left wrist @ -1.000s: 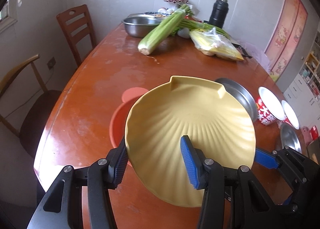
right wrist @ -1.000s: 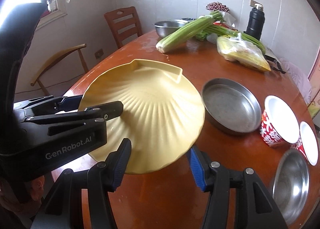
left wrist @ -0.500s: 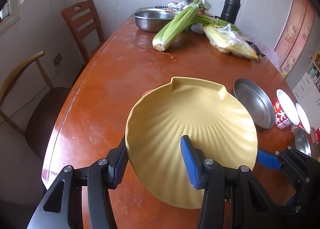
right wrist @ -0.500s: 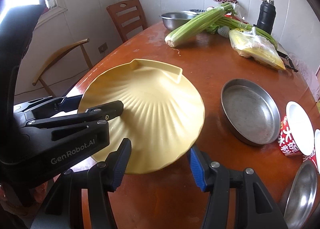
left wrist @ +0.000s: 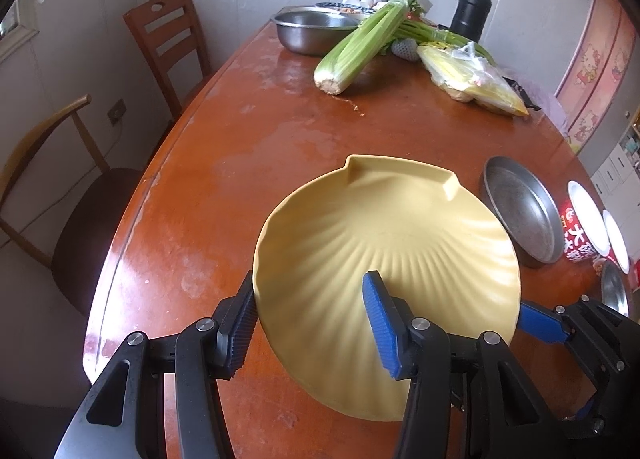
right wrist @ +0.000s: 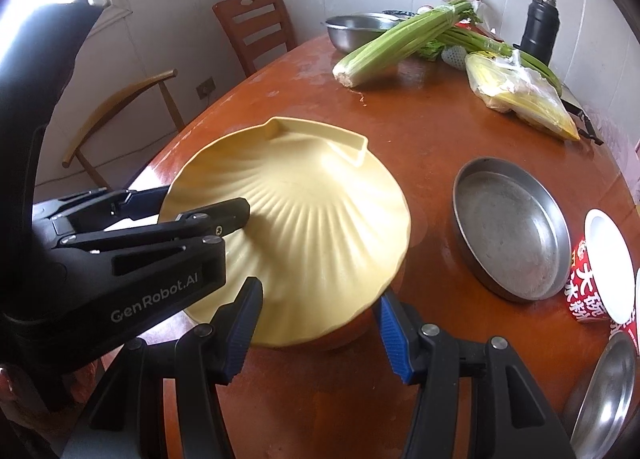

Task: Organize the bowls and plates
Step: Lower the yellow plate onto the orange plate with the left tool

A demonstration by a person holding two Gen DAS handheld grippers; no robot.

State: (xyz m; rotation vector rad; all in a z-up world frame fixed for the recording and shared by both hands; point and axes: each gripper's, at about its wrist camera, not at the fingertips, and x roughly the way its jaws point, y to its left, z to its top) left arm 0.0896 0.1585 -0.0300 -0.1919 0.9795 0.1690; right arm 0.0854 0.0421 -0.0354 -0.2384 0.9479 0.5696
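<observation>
A yellow shell-shaped plate (left wrist: 384, 235) hangs tilted just above the brown table (left wrist: 224, 195). My left gripper (left wrist: 310, 323) holds its near rim, one pad outside and one on the ribbed inside, and its jaws are opening slightly. In the right wrist view the left gripper (right wrist: 204, 205) reaches in from the left, one finger above the plate (right wrist: 296, 219) and one below. My right gripper (right wrist: 316, 329) is shut on the plate's near edge; its blue finger (left wrist: 538, 319) shows at the plate's right rim. A red bowl's edge (right wrist: 348, 335) peeks out beneath the plate.
A steel pan (right wrist: 508, 227) lies to the right of the plate, with red-and-white bowls (right wrist: 600, 271) and a steel bowl (right wrist: 604, 391) beyond it. Celery (left wrist: 360, 47), bagged corn (left wrist: 472, 79), a steel basin (left wrist: 312, 29) and a black flask (left wrist: 470, 7) fill the far end. Chairs (left wrist: 168, 39) line the left edge.
Both grippers have carried the plate forward along the table. The red bowl that showed left of the plate in the left wrist view is now covered by it.
</observation>
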